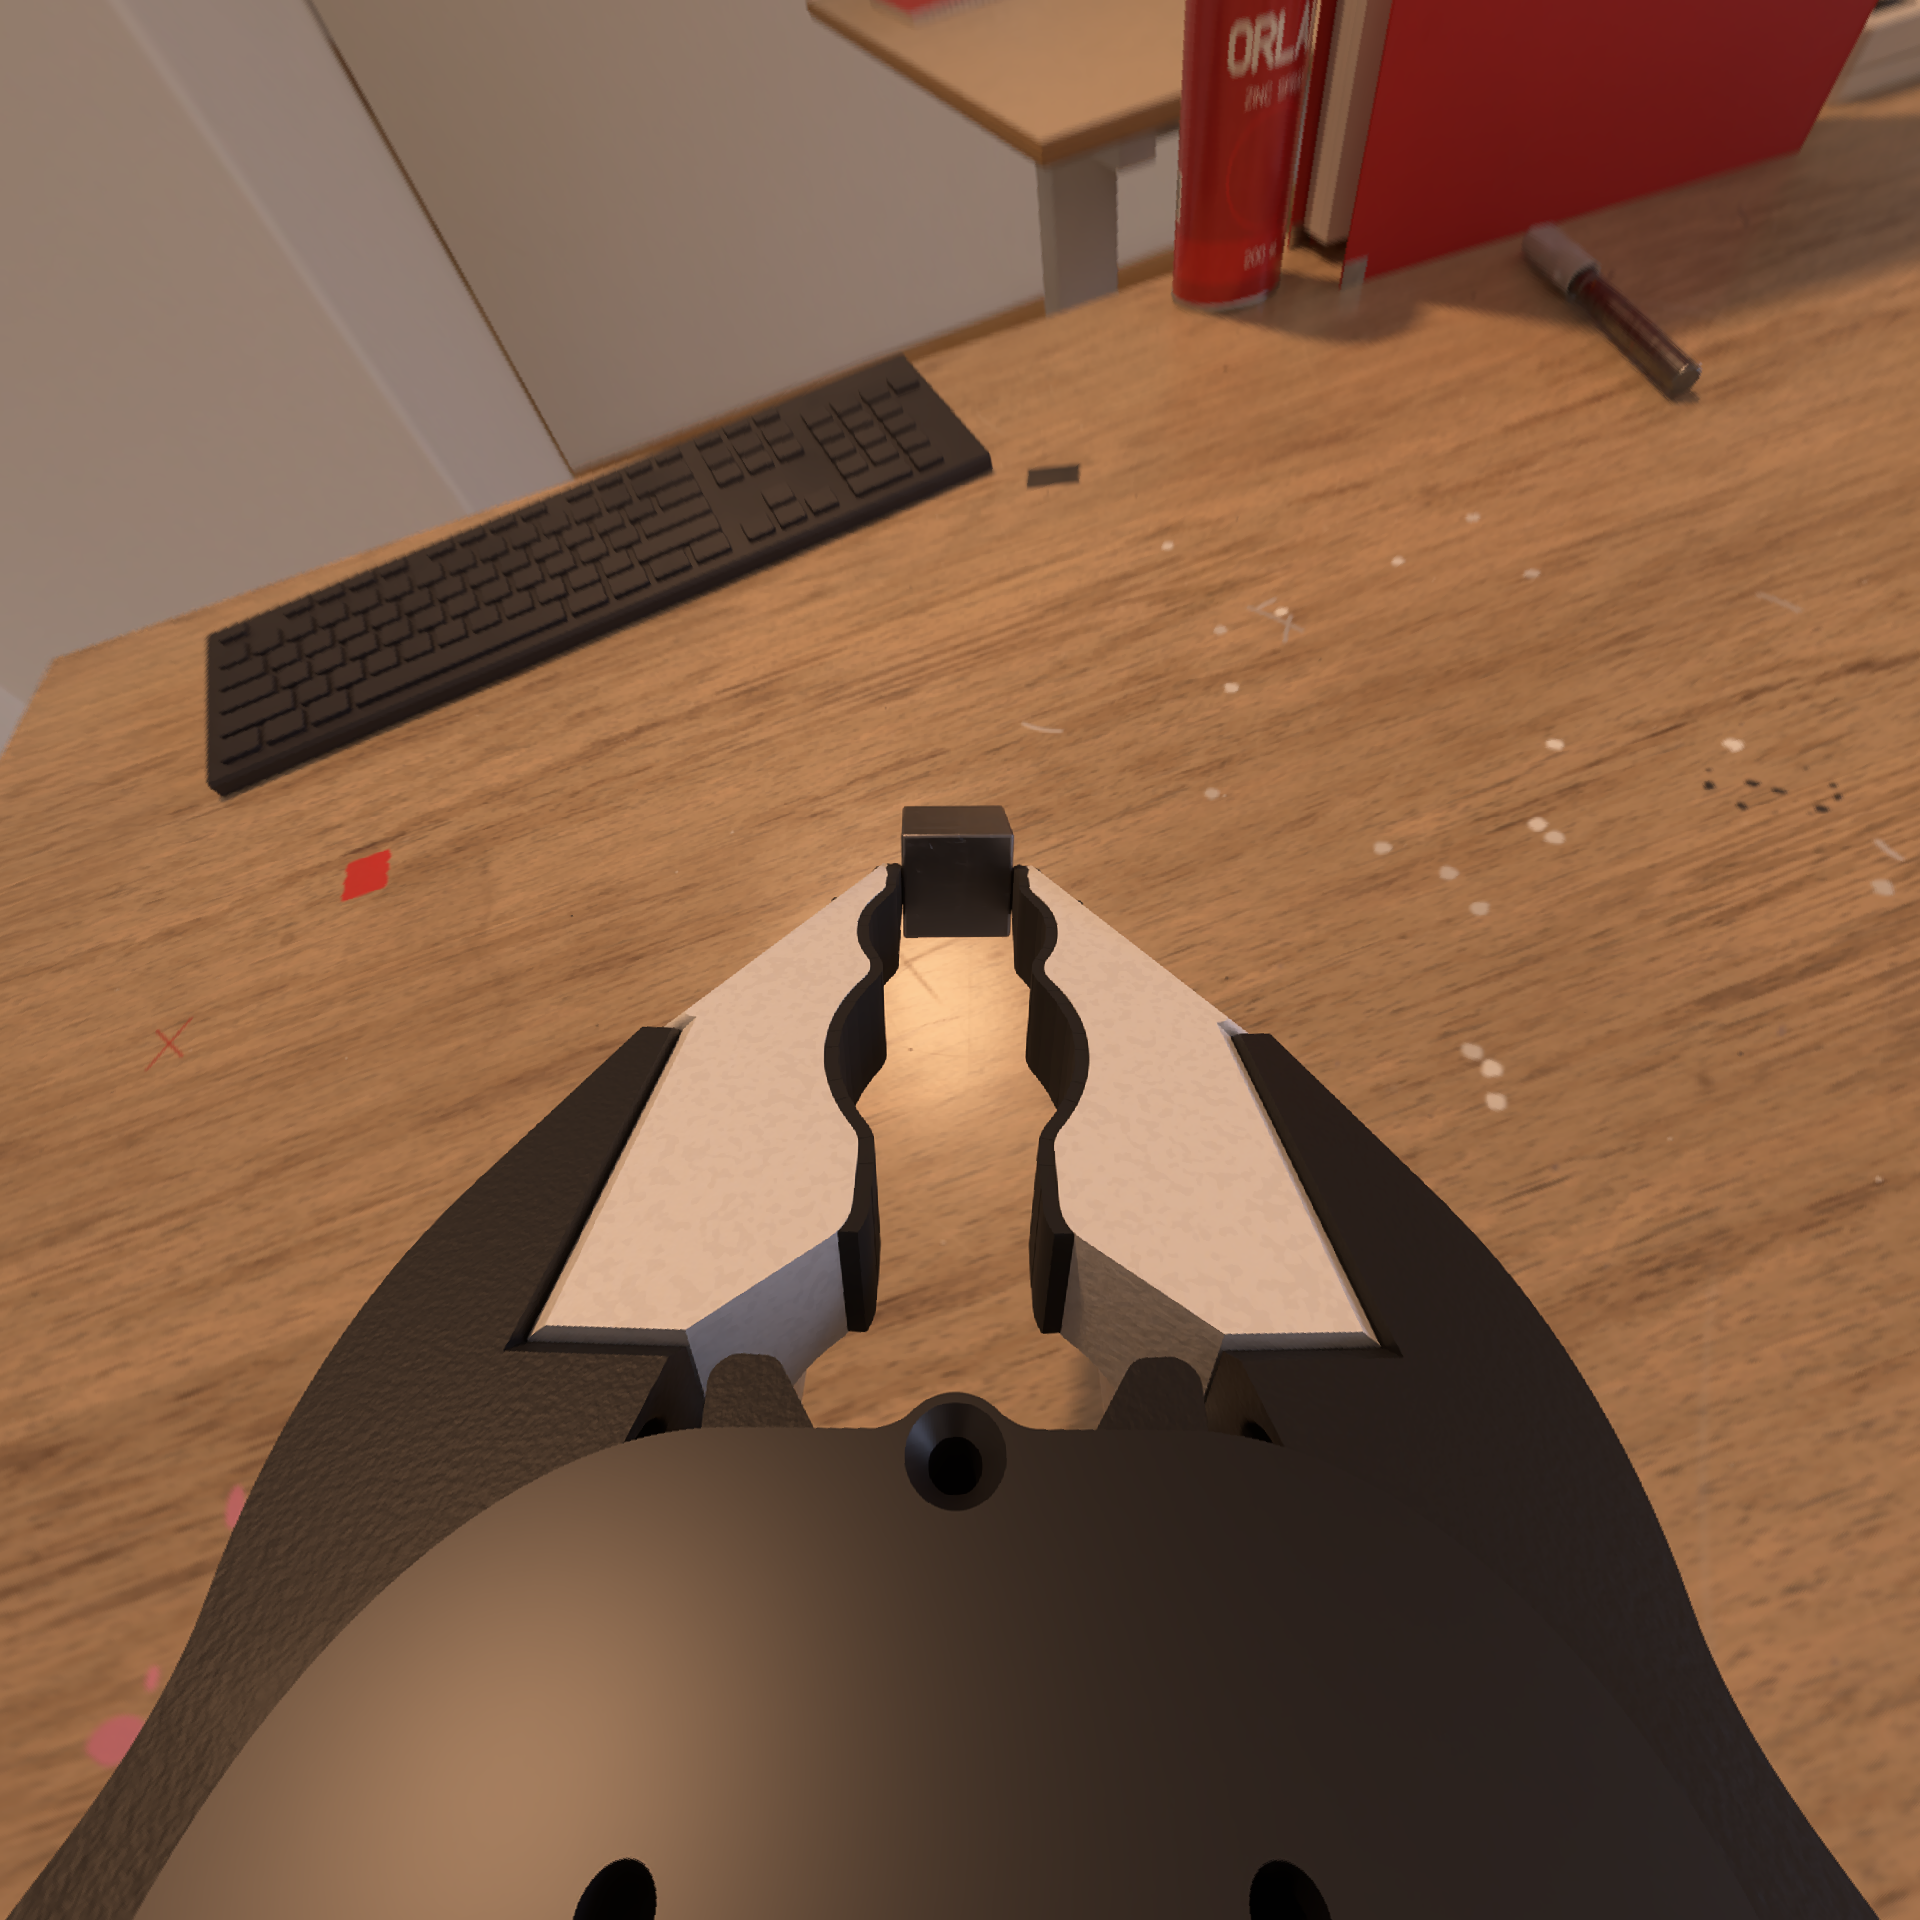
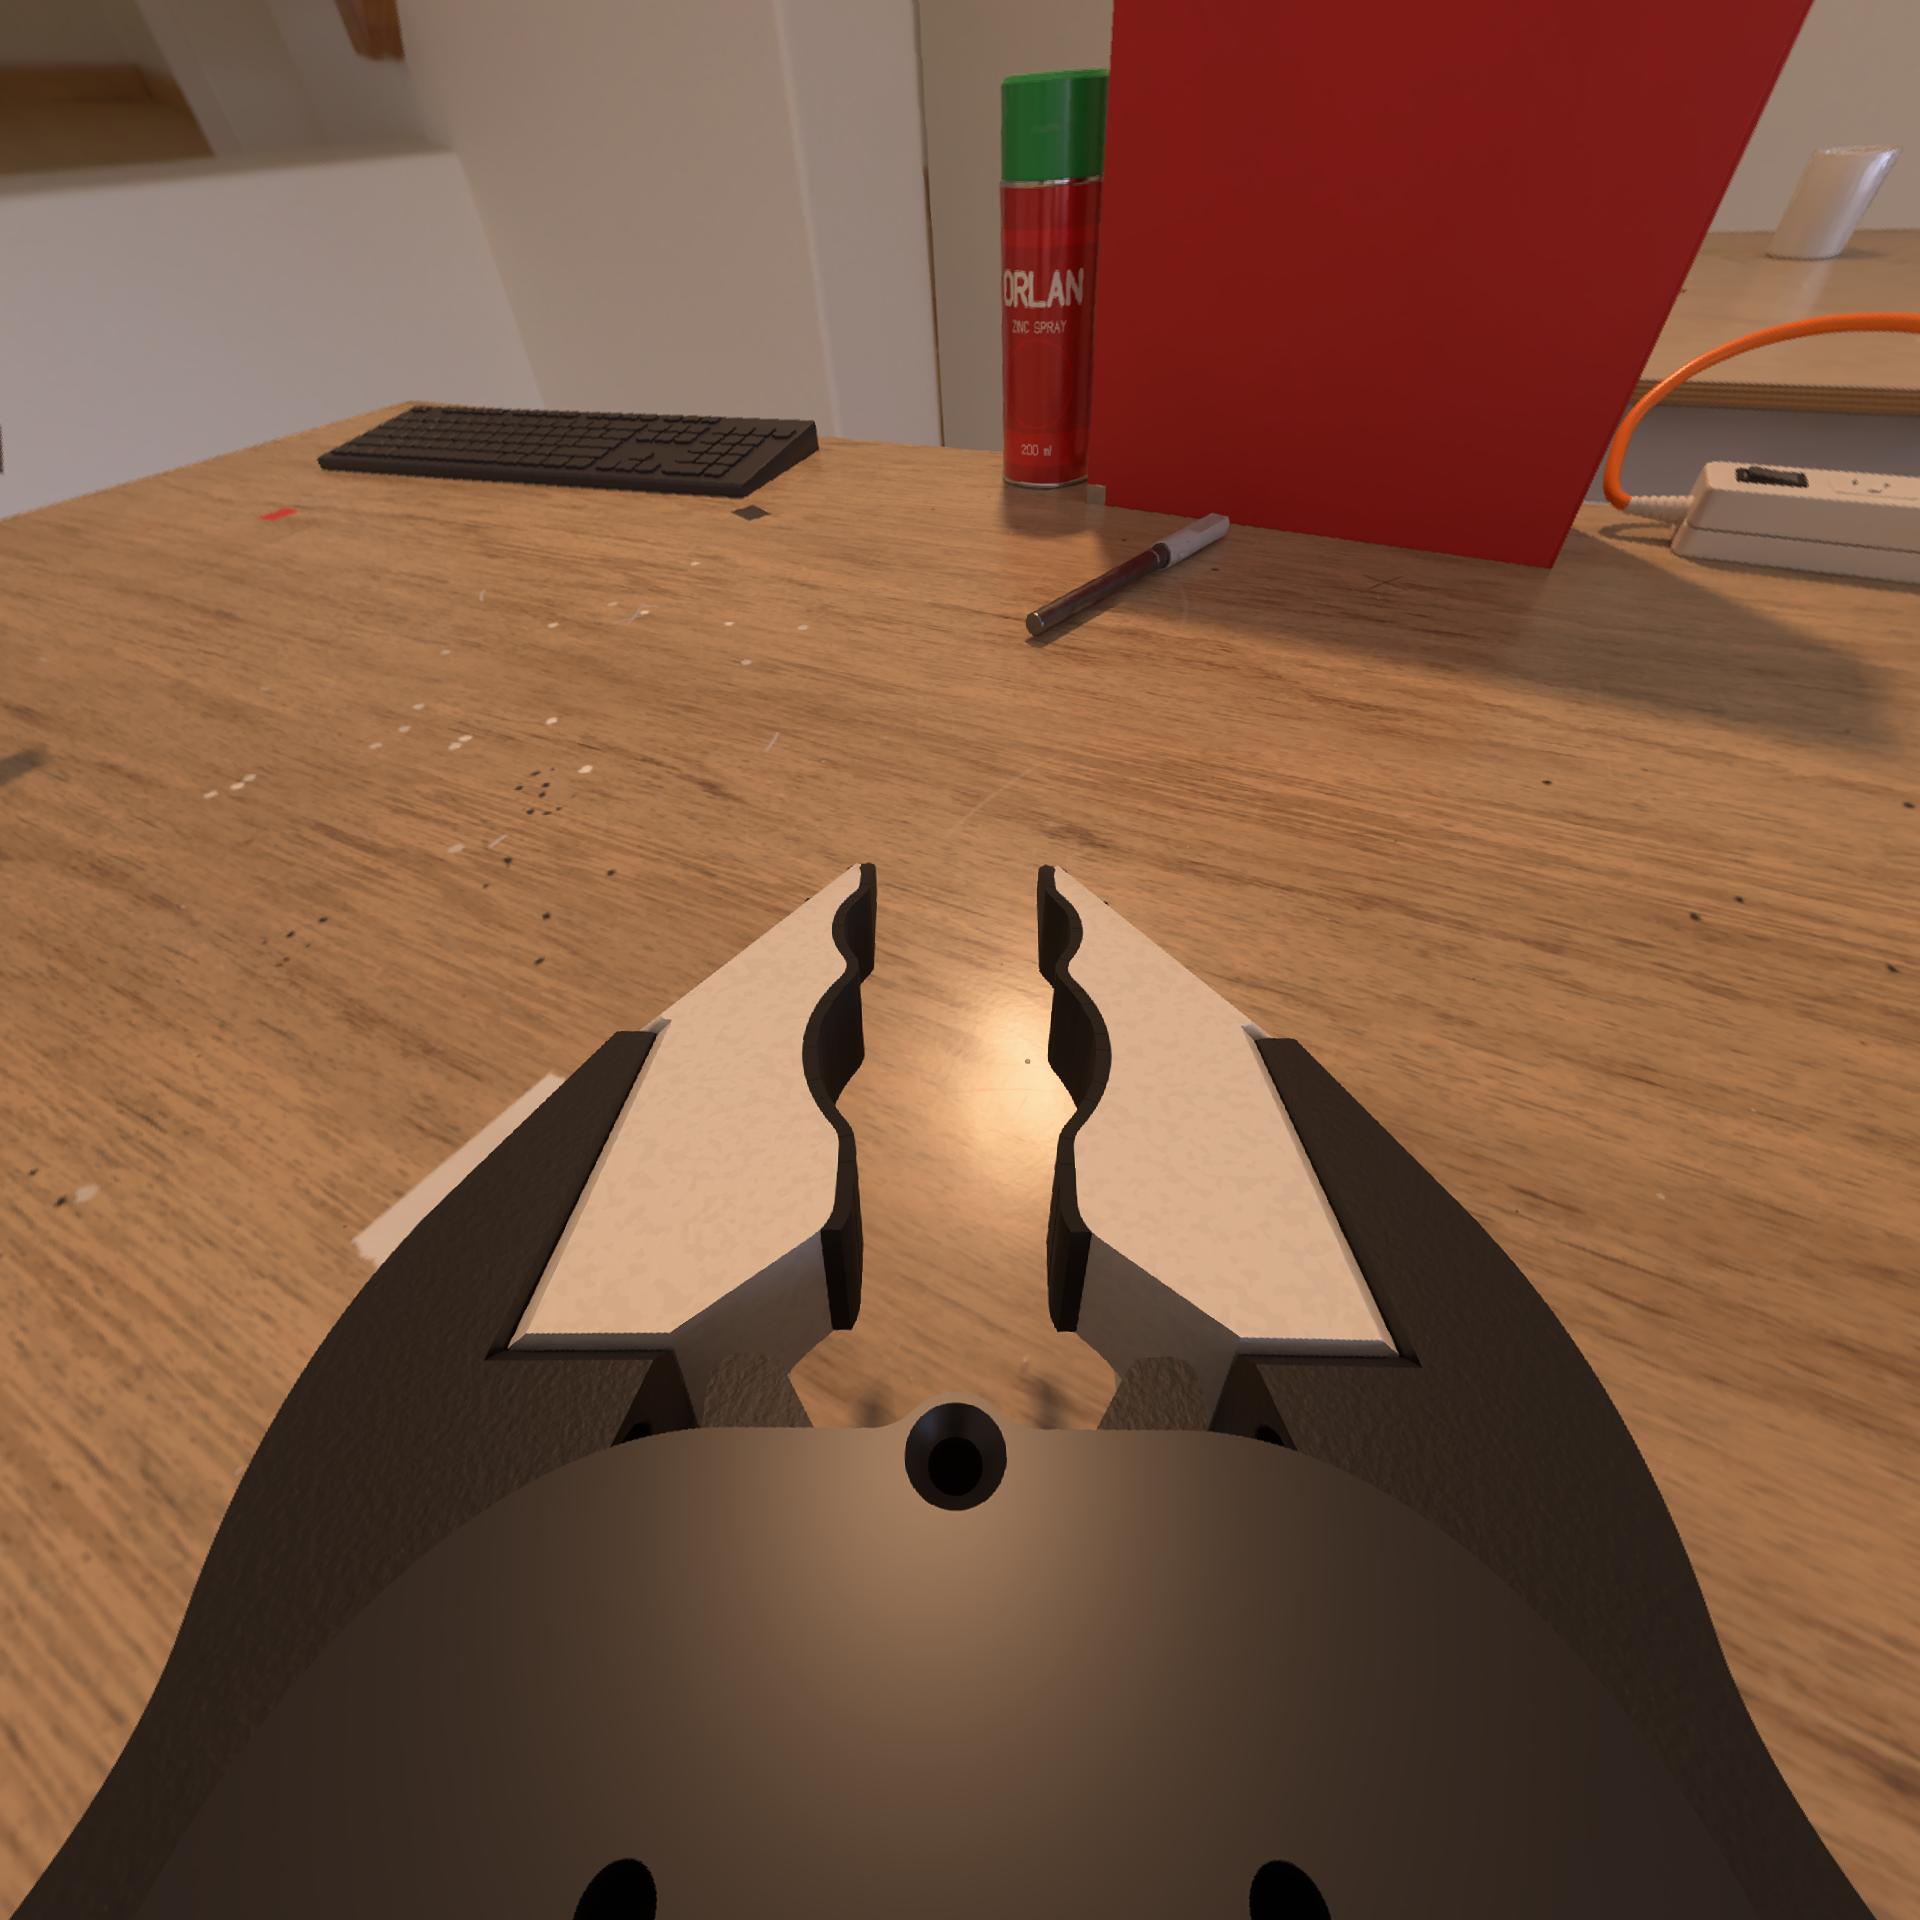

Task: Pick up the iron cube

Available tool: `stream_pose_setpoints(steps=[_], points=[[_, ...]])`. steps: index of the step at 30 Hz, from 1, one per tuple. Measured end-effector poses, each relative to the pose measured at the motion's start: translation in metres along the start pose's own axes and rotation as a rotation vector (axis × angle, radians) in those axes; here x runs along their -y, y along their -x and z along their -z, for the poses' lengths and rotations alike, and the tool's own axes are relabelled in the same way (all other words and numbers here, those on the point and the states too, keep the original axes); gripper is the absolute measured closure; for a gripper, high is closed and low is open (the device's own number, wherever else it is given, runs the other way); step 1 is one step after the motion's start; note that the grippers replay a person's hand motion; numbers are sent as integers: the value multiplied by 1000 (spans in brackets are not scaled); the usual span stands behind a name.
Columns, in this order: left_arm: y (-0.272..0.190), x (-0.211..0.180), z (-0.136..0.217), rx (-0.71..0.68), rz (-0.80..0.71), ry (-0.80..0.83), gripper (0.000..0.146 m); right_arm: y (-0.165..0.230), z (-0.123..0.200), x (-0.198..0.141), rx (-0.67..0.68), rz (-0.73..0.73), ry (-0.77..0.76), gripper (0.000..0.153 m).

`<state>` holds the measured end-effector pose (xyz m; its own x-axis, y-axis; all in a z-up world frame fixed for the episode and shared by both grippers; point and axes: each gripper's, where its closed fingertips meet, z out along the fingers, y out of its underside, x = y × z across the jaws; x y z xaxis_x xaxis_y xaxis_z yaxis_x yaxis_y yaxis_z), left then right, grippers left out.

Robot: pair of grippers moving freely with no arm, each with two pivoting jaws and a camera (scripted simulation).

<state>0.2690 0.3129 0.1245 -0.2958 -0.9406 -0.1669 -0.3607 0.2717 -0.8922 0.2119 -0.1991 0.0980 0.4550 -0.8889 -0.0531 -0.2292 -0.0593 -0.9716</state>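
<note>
Iron cube (image 1: 956, 871) is sitting pinched between the very tips of the left claw (image 1: 956, 899), the two pale fingers (image 1: 727, 1122) pressing on its left and right faces while its top pokes up just beyond them. So the left claw is clenched on the cube, and the step in hand looks like the grasp itself or the first of the lift. Whether the cube is resting on the wooden desk (image 1: 1351, 1039) or already hanging a little above it is hard to judge from this angle, since the fingers are hiding its bottom edge.

The hold is shallow, only at the fingertips, so the next move is calling for a straight, steady rise with no twist and no loosening; a dense little block could slip out of such a narrow bite.

The right claw (image 2: 956, 894) is hovering over bare wood, its fingers parted and holding nothing, and the cube is not showing in its view.

Farther out on the desk, a black keyboard (image 1: 592, 561) is lying to the left near the edge, a red spray can (image 2: 1049, 312) is standing beside a tall red panel (image 2: 1403, 260), a pen (image 2: 1127, 571) is lying in front of them, and a white power strip (image 2: 1808, 514) with an orange cable (image 2: 1704, 358) is sitting at the far right.
</note>
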Motion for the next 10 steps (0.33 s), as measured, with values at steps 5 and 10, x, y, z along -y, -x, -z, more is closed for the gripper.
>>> stream_pose_setpoints(steps=[5,10], points=[[-34,13,5,-57,-9,-132,125,5,-7,3,81,-80,10,122],[-122,68,1,-548,14,-359,125,43,-36,21,470,-330,125,119]])
